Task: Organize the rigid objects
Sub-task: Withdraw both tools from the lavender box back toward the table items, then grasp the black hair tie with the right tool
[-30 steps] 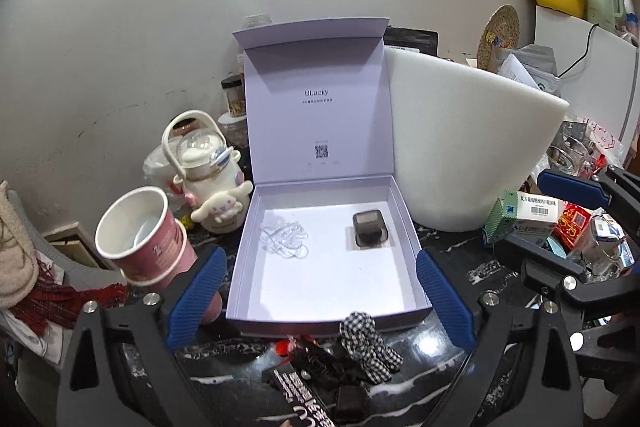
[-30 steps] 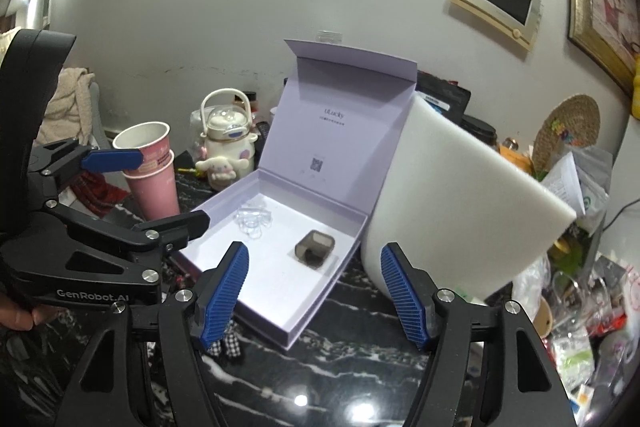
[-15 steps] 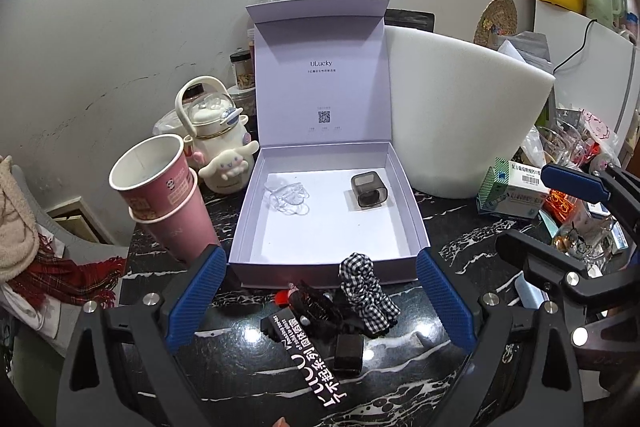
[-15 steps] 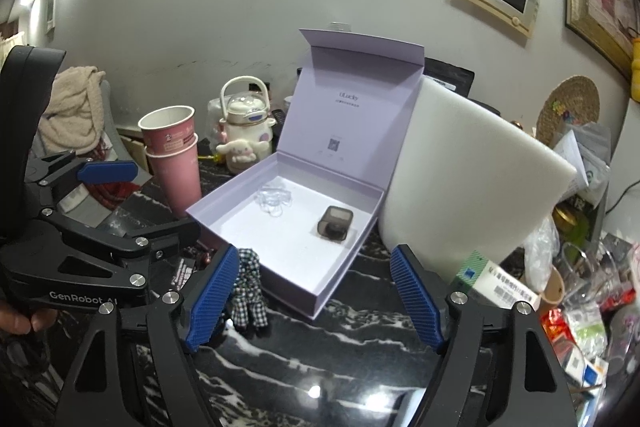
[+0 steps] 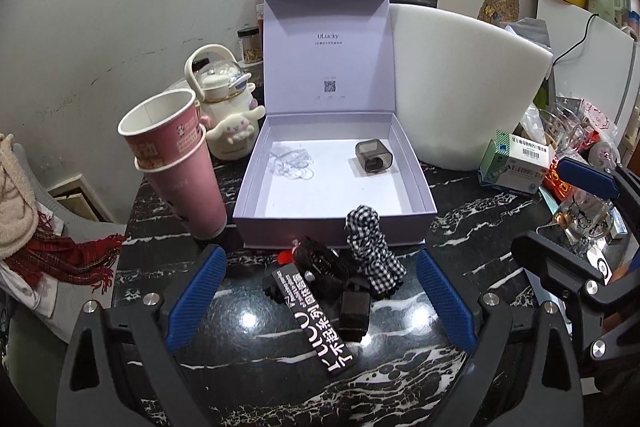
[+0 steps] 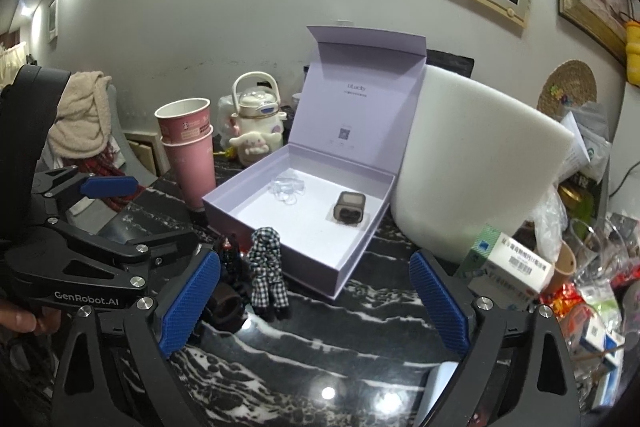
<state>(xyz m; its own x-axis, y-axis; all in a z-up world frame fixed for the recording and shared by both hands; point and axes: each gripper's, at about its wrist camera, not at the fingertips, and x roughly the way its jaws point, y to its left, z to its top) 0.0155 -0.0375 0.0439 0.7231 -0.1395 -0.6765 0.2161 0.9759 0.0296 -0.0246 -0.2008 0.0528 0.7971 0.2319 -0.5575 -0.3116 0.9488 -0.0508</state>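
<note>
An open lilac box (image 5: 332, 227) (image 6: 280, 259) stands on the black marble table, lid upright. Inside lie a small smoky case (image 5: 373, 155) (image 6: 351, 207) and clear hair ties (image 5: 292, 159) (image 6: 287, 189). Before its front wall sits a checked scrunchie (image 5: 370, 247) (image 6: 267, 267) beside a pile of dark clips, a black printed strip (image 5: 320, 323) and a small dark block (image 5: 354, 311). My left gripper (image 5: 320, 263) is open, its pads apart on either side of that pile. My right gripper (image 6: 314, 263) is opening, with nothing between its pads.
Two stacked pink paper cups (image 5: 176, 155) stand left of the box, a white cartoon-dog kettle (image 5: 224, 107) behind them. A big white foam block (image 5: 468, 87) leans at the box's right. A medicine carton (image 5: 516, 163) and glassware crowd the right edge. A red plaid scarf (image 5: 60, 259) hangs left.
Both grippers have drawn back from the box and sunk, so the scrunchie and dark pile in front of it came into view. The right gripper's jaws have spread wider.
</note>
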